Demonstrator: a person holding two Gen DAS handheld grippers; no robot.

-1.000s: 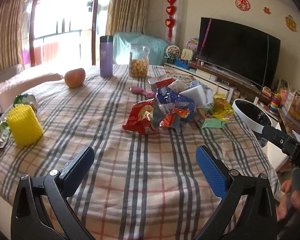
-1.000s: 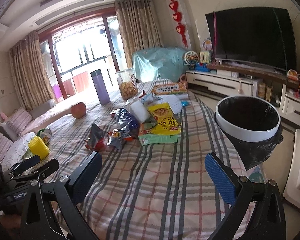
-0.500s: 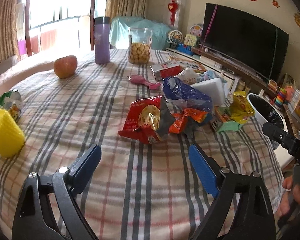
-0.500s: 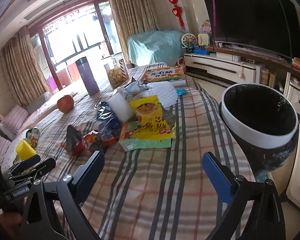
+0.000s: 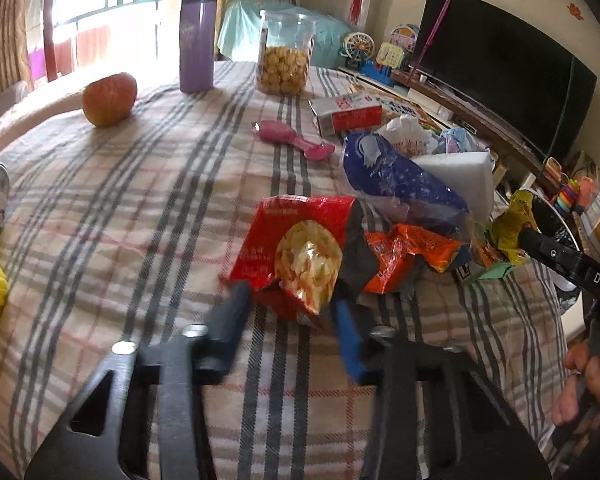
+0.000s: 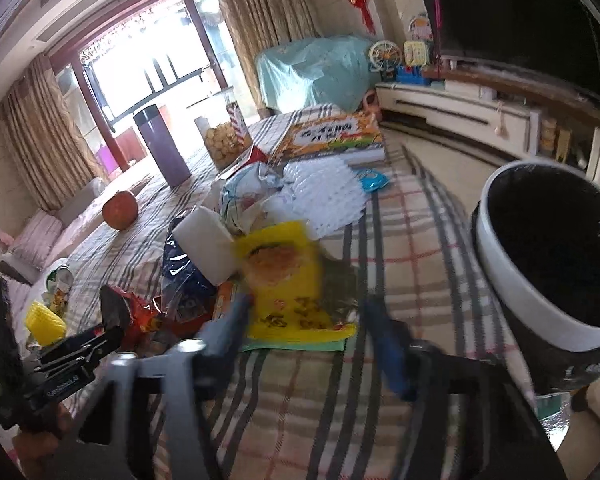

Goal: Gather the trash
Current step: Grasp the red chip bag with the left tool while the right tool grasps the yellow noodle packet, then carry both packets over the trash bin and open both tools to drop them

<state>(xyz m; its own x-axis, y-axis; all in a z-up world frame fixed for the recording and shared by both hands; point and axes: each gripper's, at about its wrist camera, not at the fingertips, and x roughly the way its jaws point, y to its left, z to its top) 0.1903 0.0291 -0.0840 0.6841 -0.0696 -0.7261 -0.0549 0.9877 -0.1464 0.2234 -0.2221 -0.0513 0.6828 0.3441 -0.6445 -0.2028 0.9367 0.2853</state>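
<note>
A pile of wrappers lies on the plaid tablecloth (image 5: 148, 216). In the left wrist view my left gripper (image 5: 289, 299) is closing around the lower corner of a red snack bag (image 5: 296, 240); the pads are not clearly pressing on it. In the right wrist view my right gripper (image 6: 306, 307) is closing around a yellow snack bag (image 6: 284, 280) lying on a green packet; a gap shows at its blue pad. An orange wrapper (image 5: 408, 252), a blue bag (image 5: 396, 176) and a white foam block (image 5: 460, 172) lie behind. The black-lined bin (image 6: 512, 280) with a white rim stands at the table's right edge.
Farther back on the table are an apple (image 5: 109, 98), a purple flask (image 5: 197, 36), a cookie jar (image 5: 285, 60), a pink spoon (image 5: 292, 140) and a red box (image 5: 348, 114). A yellow foam net (image 6: 44, 316) and cans sit at the left. A TV and toy shelf line the right wall.
Both grippers have moved forward and down to the trash pile and their jaws have narrowed from wide open. The red bag and the yellow bag now lie between the fingers.
</note>
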